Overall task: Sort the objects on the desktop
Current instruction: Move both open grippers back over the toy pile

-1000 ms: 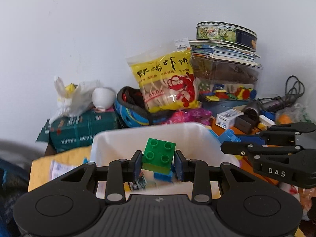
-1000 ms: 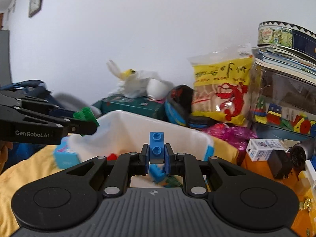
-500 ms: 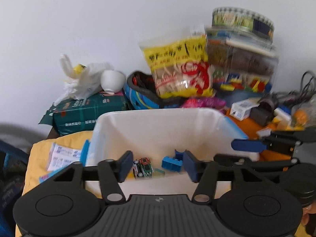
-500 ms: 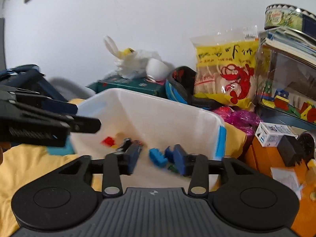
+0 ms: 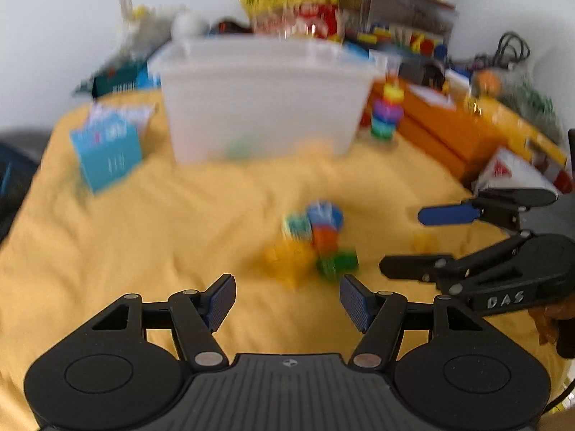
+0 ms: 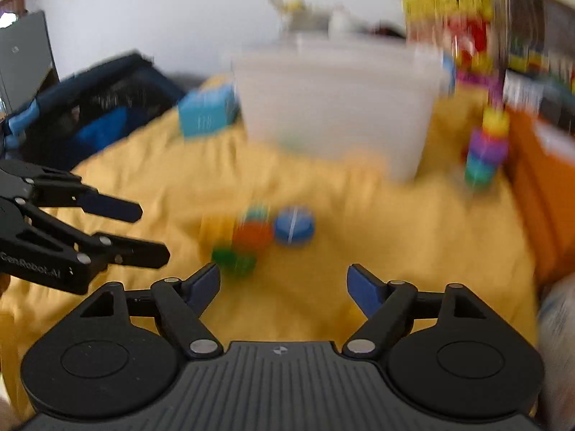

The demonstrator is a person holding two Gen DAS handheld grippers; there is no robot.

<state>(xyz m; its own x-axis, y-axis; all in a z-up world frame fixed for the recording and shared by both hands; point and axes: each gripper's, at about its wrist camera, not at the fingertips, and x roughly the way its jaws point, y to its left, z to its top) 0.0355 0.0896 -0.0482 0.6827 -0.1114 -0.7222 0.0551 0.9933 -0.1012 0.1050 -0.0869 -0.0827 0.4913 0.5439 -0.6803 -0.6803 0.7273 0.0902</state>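
A white plastic bin (image 5: 262, 107) (image 6: 334, 107) stands at the back of the yellow cloth (image 5: 143, 233). In front of it lies a blurred cluster of toy bricks: a green brick (image 5: 337, 262) (image 6: 233, 258), an orange one (image 5: 325, 239) (image 6: 251, 235), a yellow one (image 5: 287, 258) and a blue round piece (image 5: 325, 212) (image 6: 294, 228). My left gripper (image 5: 287, 300) hovers open and empty just short of the cluster. My right gripper (image 6: 284, 287) is open and empty too, near the same bricks. Each gripper appears in the other's view, the right gripper (image 5: 431, 240) and the left gripper (image 6: 136, 230).
A light blue box (image 5: 107, 154) leans left of the bin. A stacking-ring toy (image 5: 386, 115) (image 6: 487, 151) stands to its right, beside orange boxes (image 5: 449, 133). Snack bags, books and cables pile up against the wall behind. A dark bag (image 6: 90, 107) lies at the cloth's left edge.
Both grippers released their bricks into the bin, then pulled back and down. They now hover open over the loose bricks on the cloth, with the views blurred by motion.
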